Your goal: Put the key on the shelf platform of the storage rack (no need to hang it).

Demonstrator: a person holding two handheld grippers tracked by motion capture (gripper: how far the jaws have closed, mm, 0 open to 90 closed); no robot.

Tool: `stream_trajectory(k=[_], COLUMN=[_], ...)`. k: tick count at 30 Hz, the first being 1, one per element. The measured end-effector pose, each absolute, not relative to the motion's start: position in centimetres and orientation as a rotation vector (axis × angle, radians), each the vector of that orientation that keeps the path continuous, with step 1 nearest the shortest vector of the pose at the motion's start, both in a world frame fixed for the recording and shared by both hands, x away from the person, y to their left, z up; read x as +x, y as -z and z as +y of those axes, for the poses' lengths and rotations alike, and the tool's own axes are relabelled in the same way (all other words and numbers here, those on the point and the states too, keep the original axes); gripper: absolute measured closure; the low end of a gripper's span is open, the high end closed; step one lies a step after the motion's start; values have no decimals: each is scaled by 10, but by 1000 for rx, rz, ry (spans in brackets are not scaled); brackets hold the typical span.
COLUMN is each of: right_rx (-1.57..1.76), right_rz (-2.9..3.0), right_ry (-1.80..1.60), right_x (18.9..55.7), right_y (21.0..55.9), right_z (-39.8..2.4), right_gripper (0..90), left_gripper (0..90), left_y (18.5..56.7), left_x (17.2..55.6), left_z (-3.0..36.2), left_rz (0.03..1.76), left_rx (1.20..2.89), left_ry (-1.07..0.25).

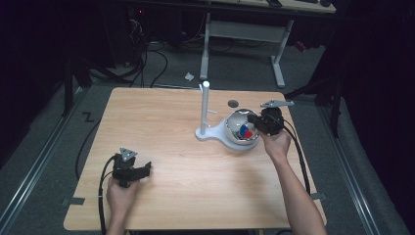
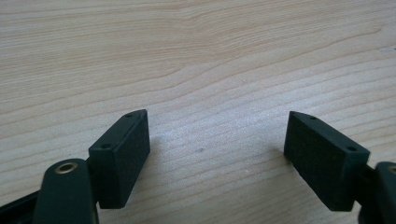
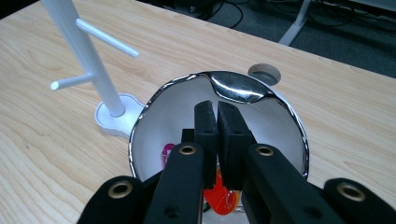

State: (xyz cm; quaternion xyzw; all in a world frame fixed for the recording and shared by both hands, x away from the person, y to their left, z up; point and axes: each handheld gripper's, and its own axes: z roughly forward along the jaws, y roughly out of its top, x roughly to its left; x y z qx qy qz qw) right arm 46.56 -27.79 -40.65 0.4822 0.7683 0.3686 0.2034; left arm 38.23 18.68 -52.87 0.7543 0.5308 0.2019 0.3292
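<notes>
A shiny metal bowl (image 1: 237, 128) stands right of centre on the wooden table (image 1: 161, 127), against the base of a white peg stand (image 1: 205, 110). Small red and blue pieces (image 1: 246, 131) lie inside it. My right gripper (image 1: 250, 119) hangs over the bowl's right rim. In the right gripper view, the right gripper (image 3: 217, 109) has its pads pressed together above the bowl (image 3: 285, 135), with orange (image 3: 219, 198) and pink (image 3: 167, 151) pieces below. I cannot tell whether anything is pinched. My left gripper (image 1: 147, 169) rests near the front left. In its own view, the left gripper (image 2: 217, 135) is open over bare wood.
The stand (image 3: 100, 81) has thin side pegs reaching toward the bowl. A round hole (image 1: 233, 103) is set in the tabletop behind the bowl. Cables trail from both grippers toward the front edge. A desk frame stands on the floor beyond the table.
</notes>
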Motion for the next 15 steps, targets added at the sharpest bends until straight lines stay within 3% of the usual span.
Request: stream_trajectory(k=[15], right_rx=[1396], right_rz=[2162], right_ry=[-979], right_x=[473], right_y=[421], right_z=[-275], right_gripper=[877], left_gripper=[229], left_y=[529], left_x=[382], left_z=[187], left_rz=[1389], left_rx=[1974], left_ry=[-525])
